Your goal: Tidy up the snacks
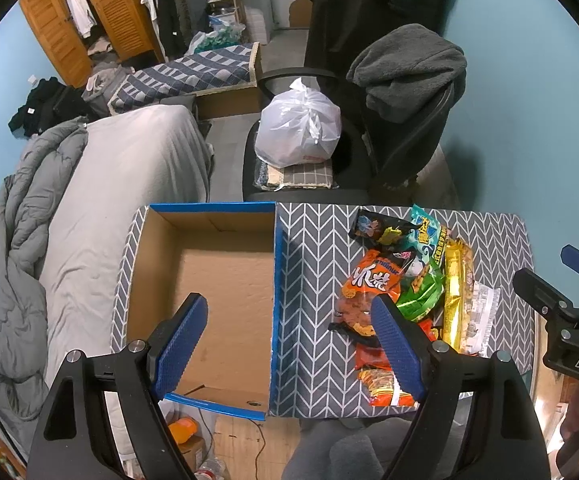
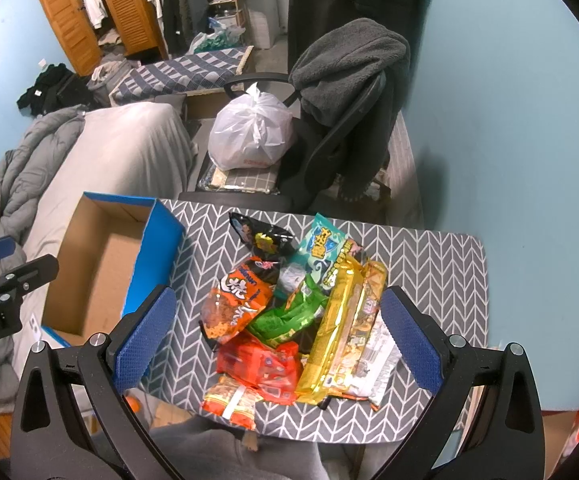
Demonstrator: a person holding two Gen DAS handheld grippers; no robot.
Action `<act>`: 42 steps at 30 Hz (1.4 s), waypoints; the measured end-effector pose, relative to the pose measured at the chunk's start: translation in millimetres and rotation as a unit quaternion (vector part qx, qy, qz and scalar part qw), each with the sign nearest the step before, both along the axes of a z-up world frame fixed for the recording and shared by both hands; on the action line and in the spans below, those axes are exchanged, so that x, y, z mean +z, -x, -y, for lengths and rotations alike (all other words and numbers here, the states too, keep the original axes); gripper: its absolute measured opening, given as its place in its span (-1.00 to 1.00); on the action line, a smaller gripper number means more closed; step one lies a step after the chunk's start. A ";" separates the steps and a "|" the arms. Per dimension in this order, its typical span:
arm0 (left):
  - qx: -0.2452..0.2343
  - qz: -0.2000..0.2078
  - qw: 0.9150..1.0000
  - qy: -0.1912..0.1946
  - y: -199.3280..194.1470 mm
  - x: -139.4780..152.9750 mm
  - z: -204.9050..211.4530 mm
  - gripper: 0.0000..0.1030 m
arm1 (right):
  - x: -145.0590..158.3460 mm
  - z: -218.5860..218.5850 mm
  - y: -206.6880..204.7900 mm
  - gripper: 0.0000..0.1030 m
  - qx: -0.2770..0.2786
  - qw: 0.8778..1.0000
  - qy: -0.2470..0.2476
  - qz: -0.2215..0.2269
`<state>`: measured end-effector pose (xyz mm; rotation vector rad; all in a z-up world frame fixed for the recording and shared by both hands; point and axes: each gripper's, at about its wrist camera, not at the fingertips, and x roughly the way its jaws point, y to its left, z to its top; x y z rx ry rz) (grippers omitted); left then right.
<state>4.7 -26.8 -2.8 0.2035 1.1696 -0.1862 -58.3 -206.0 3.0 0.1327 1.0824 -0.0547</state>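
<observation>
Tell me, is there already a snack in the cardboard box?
No, the box shows only bare cardboard inside; the snacks lie beside it.

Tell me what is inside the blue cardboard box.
The blue cardboard box shows only a bare brown floor and walls; no snacks lie in it. The left gripper fingers hide part of its near floor, so that strip cannot be checked.
</observation>
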 end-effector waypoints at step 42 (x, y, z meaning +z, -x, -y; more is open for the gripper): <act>-0.024 -0.004 1.000 -0.009 -3.9 -14.3 6.8 0.65 | -17.9 11.6 -0.1 0.95 0.000 1.000 0.000 -0.012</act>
